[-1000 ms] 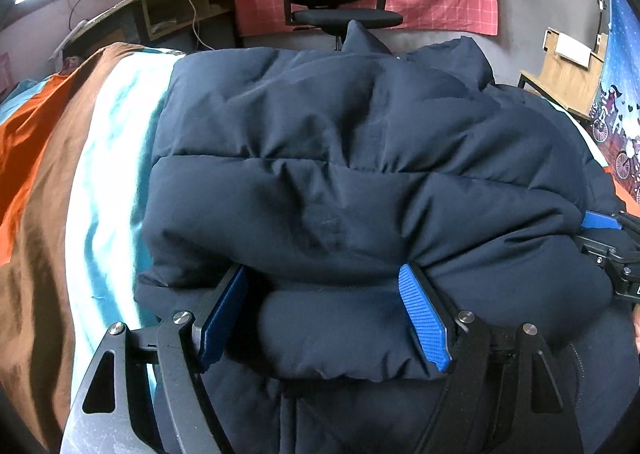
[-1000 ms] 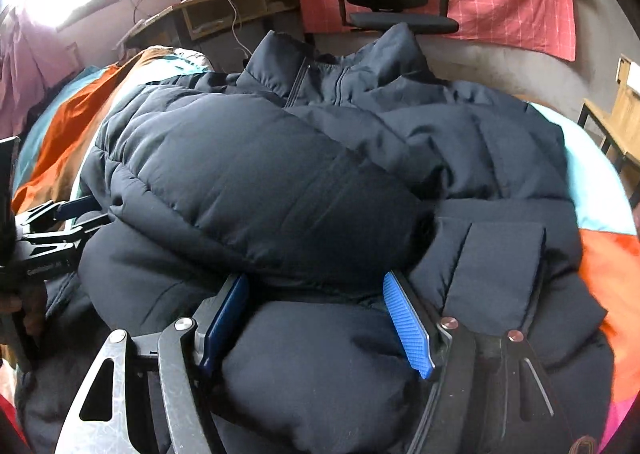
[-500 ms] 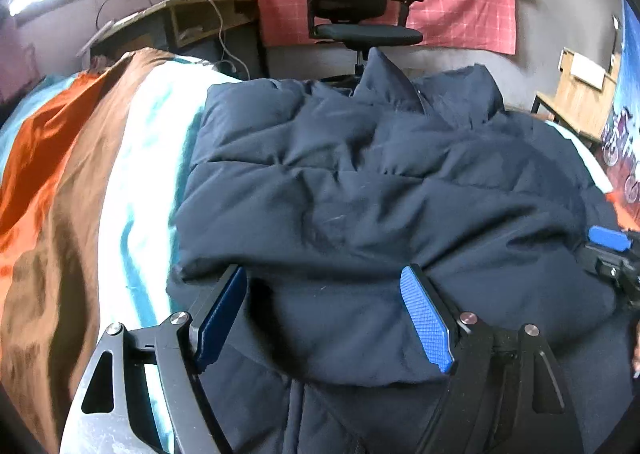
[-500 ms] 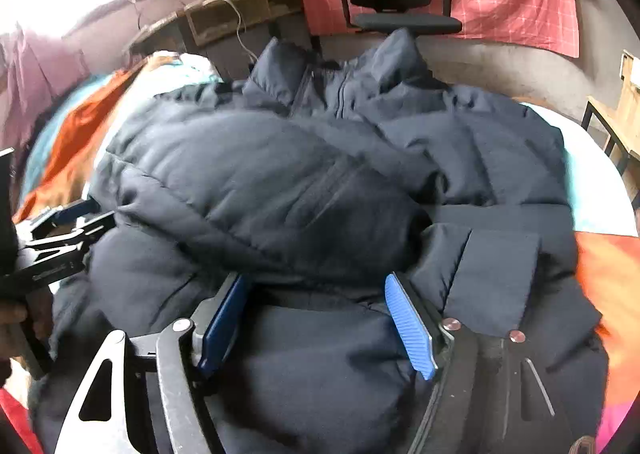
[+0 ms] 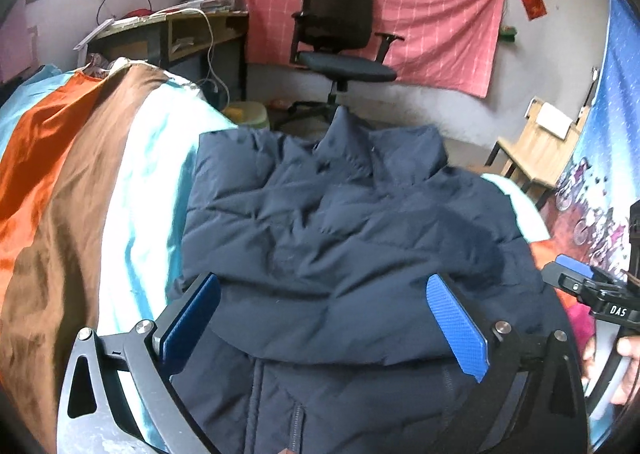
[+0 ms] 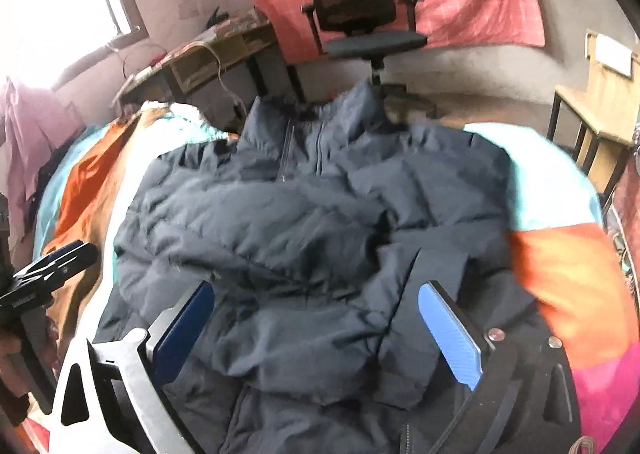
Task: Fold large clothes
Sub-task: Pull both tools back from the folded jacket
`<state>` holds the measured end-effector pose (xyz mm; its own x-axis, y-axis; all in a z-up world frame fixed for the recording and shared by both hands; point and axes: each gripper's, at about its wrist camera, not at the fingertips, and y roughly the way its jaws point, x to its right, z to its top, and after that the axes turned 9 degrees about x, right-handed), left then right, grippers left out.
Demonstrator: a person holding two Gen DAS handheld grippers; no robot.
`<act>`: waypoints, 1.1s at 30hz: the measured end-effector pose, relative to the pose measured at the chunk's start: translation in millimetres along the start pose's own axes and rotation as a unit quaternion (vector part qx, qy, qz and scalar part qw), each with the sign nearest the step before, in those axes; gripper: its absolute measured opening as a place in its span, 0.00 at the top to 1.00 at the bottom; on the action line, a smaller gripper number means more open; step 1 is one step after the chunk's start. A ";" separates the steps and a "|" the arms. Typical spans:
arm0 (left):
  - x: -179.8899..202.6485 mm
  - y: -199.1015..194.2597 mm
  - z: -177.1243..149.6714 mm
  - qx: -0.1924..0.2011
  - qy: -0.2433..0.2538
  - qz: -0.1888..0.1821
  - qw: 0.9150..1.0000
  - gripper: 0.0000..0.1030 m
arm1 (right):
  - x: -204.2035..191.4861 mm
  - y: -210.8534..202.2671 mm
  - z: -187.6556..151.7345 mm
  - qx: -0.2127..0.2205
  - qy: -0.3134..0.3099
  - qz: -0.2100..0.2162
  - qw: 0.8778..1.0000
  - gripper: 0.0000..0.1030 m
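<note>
A dark navy puffer jacket [image 5: 340, 238] lies on the bed, collar away from me, sleeves folded in across its front. It also shows in the right wrist view [image 6: 320, 238]. My left gripper [image 5: 324, 314] is open and empty above the jacket's near left part, its blue pads wide apart. My right gripper [image 6: 316, 322] is open and empty above the jacket's near right part. The right gripper shows at the right edge of the left wrist view [image 5: 580, 286]. The left gripper shows at the left edge of the right wrist view [image 6: 48, 270].
The bed has a striped cover [image 5: 80, 193] in orange, brown, white and teal. Beyond its far edge stand a black office chair [image 5: 340, 49], a cluttered desk [image 5: 168, 37] at the left and a wooden table [image 5: 536, 145] at the right. A pink cloth hangs on the wall.
Both grippers have let go of the jacket's folded bulk and pulled back and up. The jacket has settled flatter on the bed.
</note>
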<state>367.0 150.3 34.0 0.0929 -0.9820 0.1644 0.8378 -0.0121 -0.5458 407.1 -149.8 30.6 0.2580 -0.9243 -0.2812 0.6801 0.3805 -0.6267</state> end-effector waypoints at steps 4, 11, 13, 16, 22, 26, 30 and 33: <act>-7.4 -6.4 15.8 0.018 -0.026 -0.025 0.999 0.02 | -4.3 -15.2 12.0 0.015 0.014 -0.004 1.000 0.00; -32.4 -16.1 56.0 0.042 -0.050 -0.038 0.997 0.02 | -43.4 -54.2 52.5 0.005 -0.118 -0.124 0.985 0.00; -37.6 -21.5 71.1 0.069 -0.047 -0.053 0.995 0.02 | -57.0 -68.7 67.6 0.000 -0.150 -0.136 0.979 0.00; -40.2 -18.2 92.3 0.070 -0.030 -0.057 0.995 0.02 | -76.6 -89.4 93.8 0.000 -0.172 -0.159 0.972 0.00; -30.8 -3.3 134.9 0.070 -0.010 -0.049 0.996 0.02 | -102.0 -94.4 129.8 -0.019 -0.176 -0.177 0.968 0.00; -24.7 13.0 152.6 0.048 -0.009 -0.019 0.999 0.02 | -107.2 -82.5 147.5 -0.016 -0.168 -0.170 0.971 0.00; -19.7 30.8 164.2 0.037 -0.004 -0.001 0.999 0.02 | -99.8 -53.8 164.6 0.001 -0.165 -0.155 0.974 0.00; -14.8 52.8 169.6 0.017 -0.004 -0.001 1.000 0.02 | -84.9 -27.5 172.0 0.020 -0.144 -0.141 0.979 0.00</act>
<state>501.1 196.1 142.1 0.0961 -0.9803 0.1727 0.8557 -0.0073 -0.5175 484.5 -86.8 196.7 0.2343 -0.9648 0.1196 0.7773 0.1120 -0.6191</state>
